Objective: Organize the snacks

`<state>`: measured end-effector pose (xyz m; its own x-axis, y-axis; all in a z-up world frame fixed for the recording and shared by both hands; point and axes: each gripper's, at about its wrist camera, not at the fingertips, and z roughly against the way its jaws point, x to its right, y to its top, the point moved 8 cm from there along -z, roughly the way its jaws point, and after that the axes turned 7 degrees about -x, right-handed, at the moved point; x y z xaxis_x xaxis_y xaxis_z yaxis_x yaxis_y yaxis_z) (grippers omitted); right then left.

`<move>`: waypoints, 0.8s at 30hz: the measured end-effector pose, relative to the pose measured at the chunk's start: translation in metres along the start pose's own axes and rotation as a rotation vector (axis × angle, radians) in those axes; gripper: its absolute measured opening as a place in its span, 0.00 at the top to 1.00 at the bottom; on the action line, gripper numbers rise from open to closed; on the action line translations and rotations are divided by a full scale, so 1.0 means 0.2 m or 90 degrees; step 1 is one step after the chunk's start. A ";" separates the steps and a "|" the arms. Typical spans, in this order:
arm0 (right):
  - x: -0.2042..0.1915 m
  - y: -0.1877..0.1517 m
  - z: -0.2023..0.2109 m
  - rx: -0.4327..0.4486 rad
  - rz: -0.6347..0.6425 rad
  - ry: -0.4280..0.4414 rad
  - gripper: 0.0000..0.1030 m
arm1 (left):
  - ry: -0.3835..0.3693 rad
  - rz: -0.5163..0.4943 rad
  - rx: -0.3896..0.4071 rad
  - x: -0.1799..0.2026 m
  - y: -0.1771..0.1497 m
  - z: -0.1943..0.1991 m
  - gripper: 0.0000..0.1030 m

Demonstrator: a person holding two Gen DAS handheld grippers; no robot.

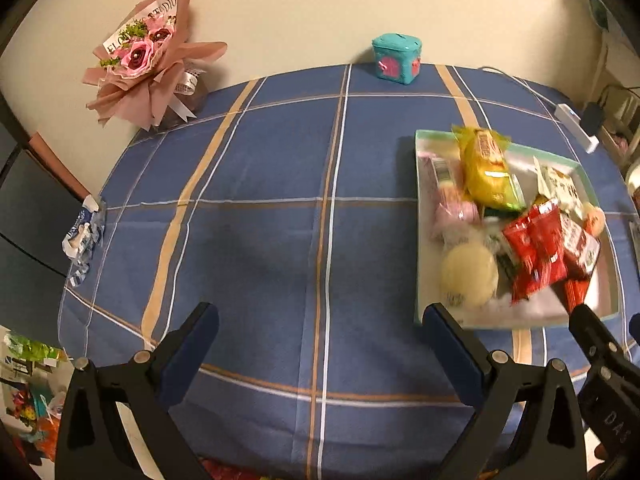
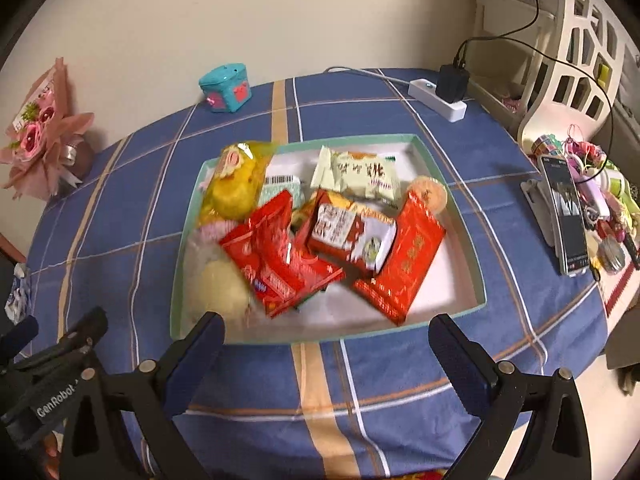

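A blue plaid tablecloth (image 1: 280, 240) covered the table, its broad middle and the whole stretch toward nine o'clock lying bare in the left wrist view. That was ample room for either hand to travel, bounded at the far side by the cream wall and at the near side by the cloth's hanging edge.

On the cloth sat the shallow green-rimmed tray (image 2: 452, 184), at three o'clock from the left gripper (image 1: 320, 320) and at twelve o'clock just ahead of the right gripper (image 2: 326, 330). The snacks appeared gathered inside it: a red packet (image 2: 280, 256) heaped at centre, a yellow bag (image 2: 234, 184) at ten o'clock, a pale green packet (image 2: 360, 174) at twelve o'clock and a flat red pouch (image 2: 404, 264) at four o'clock. None lay loose on the cloth, so the job looked largely done; the frames were blurred, and whether further sorting remained could not be told.

Both claws stood wide apart and empty, their fingers short of the tray's near rim.

Clutter hemmed the margins: a pink bouquet (image 1: 152, 56) at ten o'clock, a propped phone (image 2: 564, 216) at three o'clock, a white power strip (image 2: 440, 98) at one o'clock and a small teal box (image 2: 226, 88) at eleven o'clock against the wall.
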<state>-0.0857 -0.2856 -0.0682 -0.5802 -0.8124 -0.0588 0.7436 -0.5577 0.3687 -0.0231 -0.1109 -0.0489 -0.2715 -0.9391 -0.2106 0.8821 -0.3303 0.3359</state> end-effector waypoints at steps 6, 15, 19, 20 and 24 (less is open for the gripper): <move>-0.01 -0.02 0.06 0.025 -0.001 0.005 0.00 | 0.015 0.005 0.003 -0.05 -0.05 0.02 0.01; -0.04 -0.01 0.06 0.025 0.012 -0.001 0.00 | 0.004 0.031 0.009 -0.10 -0.03 0.03 0.01; -0.05 0.00 0.06 0.024 0.022 -0.003 0.00 | 0.000 0.041 0.005 -0.11 -0.03 0.03 0.01; -0.06 -0.01 0.06 0.023 0.023 -0.003 0.00 | -0.001 0.043 0.006 -0.11 -0.03 0.03 0.01; -0.06 0.00 0.06 0.020 0.026 -0.005 0.00 | -0.003 0.043 0.006 -0.12 -0.02 0.03 0.01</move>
<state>-0.0828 -0.2730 -0.0575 -0.5519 -0.8331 -0.0364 0.7560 -0.5183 0.3998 -0.0231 -0.0880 -0.0399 -0.2129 -0.9599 -0.1823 0.8948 -0.2665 0.3583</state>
